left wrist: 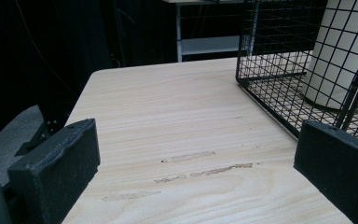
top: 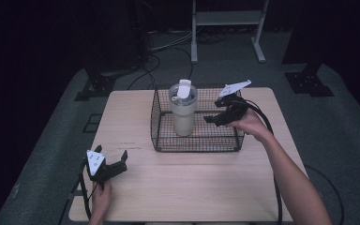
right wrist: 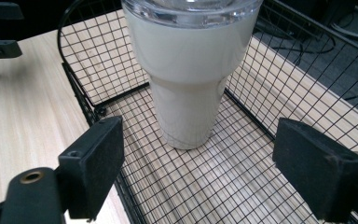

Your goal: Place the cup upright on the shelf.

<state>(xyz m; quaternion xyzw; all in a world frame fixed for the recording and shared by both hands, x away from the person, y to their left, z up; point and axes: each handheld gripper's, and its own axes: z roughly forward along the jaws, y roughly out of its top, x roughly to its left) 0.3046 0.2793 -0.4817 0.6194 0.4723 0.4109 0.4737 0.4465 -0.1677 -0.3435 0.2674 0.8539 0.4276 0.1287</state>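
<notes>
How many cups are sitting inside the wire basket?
1. A single white tumbler with a clear lid stands upright in the left part of the black wire basket, also seen in the right gripper view. Nothing else seems to be inside.

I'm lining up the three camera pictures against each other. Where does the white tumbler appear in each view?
High view: the tumbler stands upright in the left part of the wire basket, at centre.
Left gripper view: top right corner, the tumbler seen through the basket mesh.
Right gripper view: top centre, the tumbler between the open jaws.
Shared landmark: the wire basket.
</notes>
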